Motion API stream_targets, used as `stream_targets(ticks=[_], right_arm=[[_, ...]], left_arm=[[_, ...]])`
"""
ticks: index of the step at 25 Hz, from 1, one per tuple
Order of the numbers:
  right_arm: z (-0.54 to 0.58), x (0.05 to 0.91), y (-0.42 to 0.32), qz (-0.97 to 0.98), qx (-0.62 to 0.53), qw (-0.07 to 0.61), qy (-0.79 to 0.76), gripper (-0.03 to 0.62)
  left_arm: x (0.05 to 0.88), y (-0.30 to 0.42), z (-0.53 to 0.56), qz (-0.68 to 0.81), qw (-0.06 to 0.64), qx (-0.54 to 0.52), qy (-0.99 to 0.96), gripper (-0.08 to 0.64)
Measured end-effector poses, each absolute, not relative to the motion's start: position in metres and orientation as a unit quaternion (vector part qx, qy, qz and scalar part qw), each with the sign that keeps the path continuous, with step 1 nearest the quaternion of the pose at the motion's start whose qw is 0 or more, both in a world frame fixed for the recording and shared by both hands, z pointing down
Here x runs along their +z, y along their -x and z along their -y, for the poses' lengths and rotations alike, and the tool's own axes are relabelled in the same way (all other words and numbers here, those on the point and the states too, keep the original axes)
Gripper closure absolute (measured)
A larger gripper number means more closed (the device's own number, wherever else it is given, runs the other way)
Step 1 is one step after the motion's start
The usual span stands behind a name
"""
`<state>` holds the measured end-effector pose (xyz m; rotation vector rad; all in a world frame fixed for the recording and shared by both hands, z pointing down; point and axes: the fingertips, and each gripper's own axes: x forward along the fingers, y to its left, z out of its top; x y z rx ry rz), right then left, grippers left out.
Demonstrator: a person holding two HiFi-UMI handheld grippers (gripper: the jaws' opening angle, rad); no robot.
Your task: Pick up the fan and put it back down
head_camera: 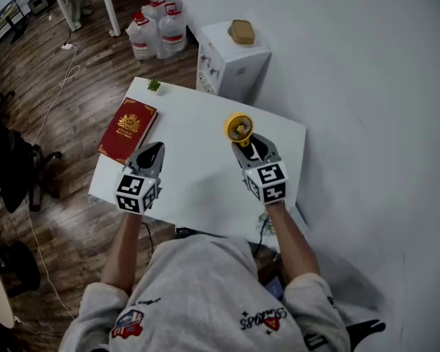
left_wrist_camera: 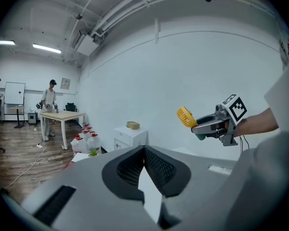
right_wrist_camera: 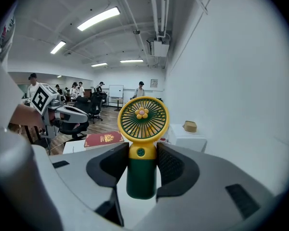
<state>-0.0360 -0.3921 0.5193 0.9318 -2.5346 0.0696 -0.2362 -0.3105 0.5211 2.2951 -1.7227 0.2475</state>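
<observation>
Yellow-and-green fan [right_wrist_camera: 142, 143] is clamped in the right tool [right_wrist_camera: 142, 166]: both pads squeeze the dark green handle, and the round yellow head with its little flower hub sticks out past the jaw tips. From the left gripper view you can see that tool and the fan up in the air, clear of the white surface [head_camera: 198, 174] below. Meanwhile the left tool [left_wrist_camera: 144, 150] is clenched on nothing, tips touching, with only bare surface showing through the gap behind them. It hangs over the surface too, off to the left of the right tool and well apart from it. Just ahead and left of the left tool a red book [head_camera: 127, 130] with a gold crest lies flat, and a tiny green plant [head_camera: 154, 85] sits further ahead at the far edge. Out past the fan's head, beyond the surface, there's a white cabinet [head_camera: 231, 64] against the wall with a tan thing on top, and water jugs [head_camera: 161, 28] on the wood floor to its left
</observation>
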Motion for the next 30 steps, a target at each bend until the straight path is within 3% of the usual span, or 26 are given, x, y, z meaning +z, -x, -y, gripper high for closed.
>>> stream_targets(ticks=[18, 30], right_arm=[[0.371, 0.528, -0.11, 0.847, 0.081, 0.216, -0.478, 0.41], [0.359, 0.557, -0.148, 0.824, 0.121, 0.219, -0.508, 0.41]], left_arm=[[0.524, 0.116, 0.352, 0.463, 0.129, 0.115, -0.869, 0.555], [0.539, 0.082, 0.352, 0.431, 0.14, 0.134, -0.881, 0.557]])
